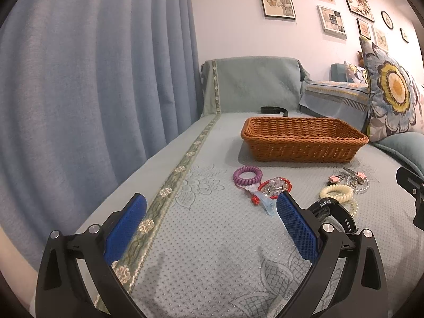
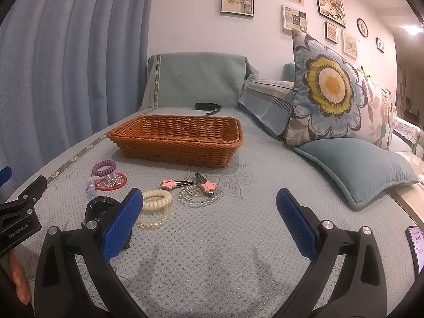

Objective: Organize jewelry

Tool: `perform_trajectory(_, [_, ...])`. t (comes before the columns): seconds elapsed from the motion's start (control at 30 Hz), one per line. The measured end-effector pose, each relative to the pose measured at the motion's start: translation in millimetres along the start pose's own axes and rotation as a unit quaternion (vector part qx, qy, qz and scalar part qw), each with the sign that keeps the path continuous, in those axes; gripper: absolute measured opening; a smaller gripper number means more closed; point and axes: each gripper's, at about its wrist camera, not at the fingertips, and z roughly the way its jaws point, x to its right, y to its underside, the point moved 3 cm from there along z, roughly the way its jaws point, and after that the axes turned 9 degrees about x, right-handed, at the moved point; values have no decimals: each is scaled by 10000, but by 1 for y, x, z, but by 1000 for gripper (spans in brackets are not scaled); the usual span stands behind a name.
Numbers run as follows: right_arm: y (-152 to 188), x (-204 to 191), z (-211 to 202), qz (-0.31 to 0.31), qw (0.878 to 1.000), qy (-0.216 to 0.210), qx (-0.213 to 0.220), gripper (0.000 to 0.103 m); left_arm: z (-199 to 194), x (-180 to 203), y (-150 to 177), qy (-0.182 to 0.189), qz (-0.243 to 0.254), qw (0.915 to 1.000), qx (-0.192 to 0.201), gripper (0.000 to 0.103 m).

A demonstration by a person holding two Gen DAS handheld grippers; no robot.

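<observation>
both tongs are spread wide and pinch nothing: the left gripper (image 1: 212, 206) hangs low over the sofa cover (image 1: 212, 238), the right gripper (image 2: 209, 201) likewise, a little further along; the jewelry lies loose on the cover in front of the wicker basket (image 2: 175, 143), whose inside the low angle mostly hides, though nothing shows above its rim; nearest the basket is a purple coil tie (image 2: 104, 167), touching a red cord bracelet (image 2: 112, 182) tangled with clear beads, and a pale blue clip (image 1: 267, 204) just beside them; further right a cream coil tie (image 2: 157, 197) rests against a clear bead bracelet (image 2: 153, 220), with two pink star clips (image 2: 185, 184) and a clear bead chain (image 2: 198, 197) near; a black watch (image 1: 334, 212) sits just beyond the left gripper's right finger

the task looks barely begun, so the step in hand is likely a first pick; i would take a free-standing piece, the cream coil for the right or the purple coil for the left; come down with one finger inside the ring and one outside, pinch the coil wall itself and lift straight so the touching bracelet is not dragged along; carry it over the basket rim before letting go; the tangled red cord is best left until its neighbours are gone
</observation>
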Motion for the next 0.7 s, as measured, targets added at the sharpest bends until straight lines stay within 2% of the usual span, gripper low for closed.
perform_trajectory(0.7, [1, 0, 1, 2, 10000, -3, -2, 96, 2, -1, 0, 5, 4, 10000, -12, 95])
